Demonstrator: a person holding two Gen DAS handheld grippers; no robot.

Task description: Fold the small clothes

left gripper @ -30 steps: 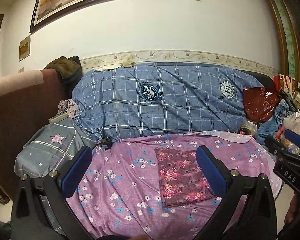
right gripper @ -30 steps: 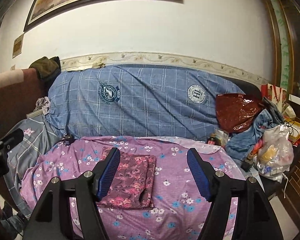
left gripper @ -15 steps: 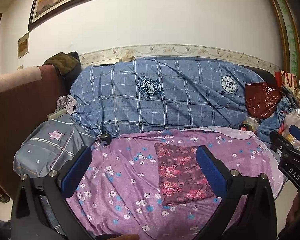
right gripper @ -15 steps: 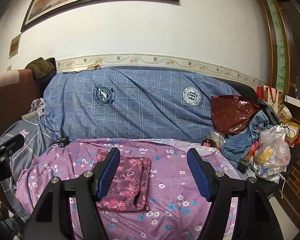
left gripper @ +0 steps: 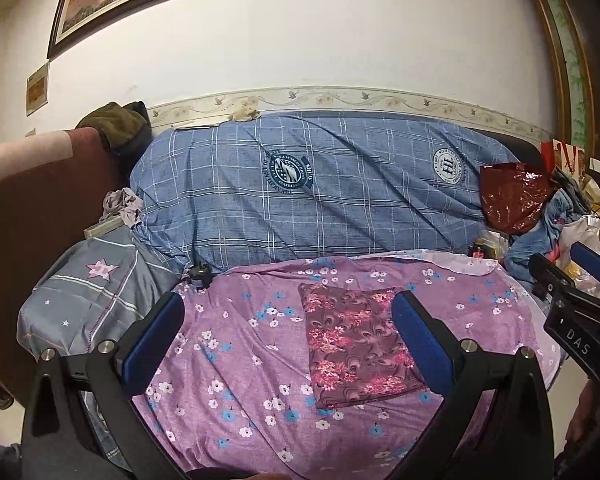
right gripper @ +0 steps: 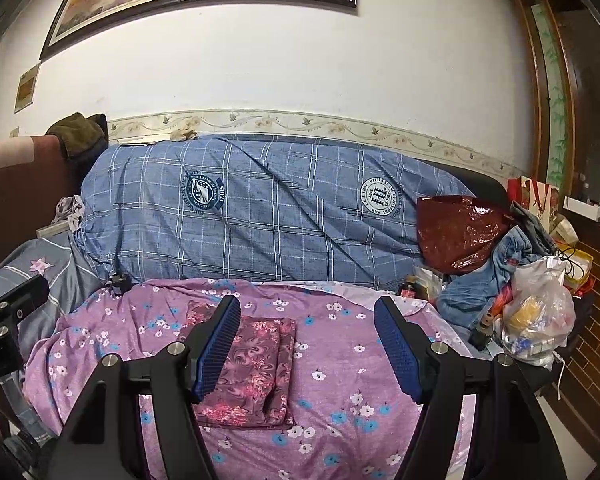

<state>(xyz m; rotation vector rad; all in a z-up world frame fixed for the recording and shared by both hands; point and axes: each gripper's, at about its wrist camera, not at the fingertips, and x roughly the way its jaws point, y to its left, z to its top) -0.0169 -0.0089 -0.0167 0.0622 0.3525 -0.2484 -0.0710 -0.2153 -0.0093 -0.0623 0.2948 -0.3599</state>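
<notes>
Hovering tongs [left gripper: 286,322] spread wide, garment [left gripper: 356,344] folded

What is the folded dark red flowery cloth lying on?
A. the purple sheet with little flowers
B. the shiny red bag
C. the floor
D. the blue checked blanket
A: the folded cloth lies flat on the purple sheet, in front of the blue checked blanket and well away from the shiny red bag; both grippers, left and right, are open and hold nothing.

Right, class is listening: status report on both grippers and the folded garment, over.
Left gripper open, empty. Right gripper open, empty. Folded maroon floral garment lies flat on purple floral sheet, untouched. Nothing in the way.
</notes>
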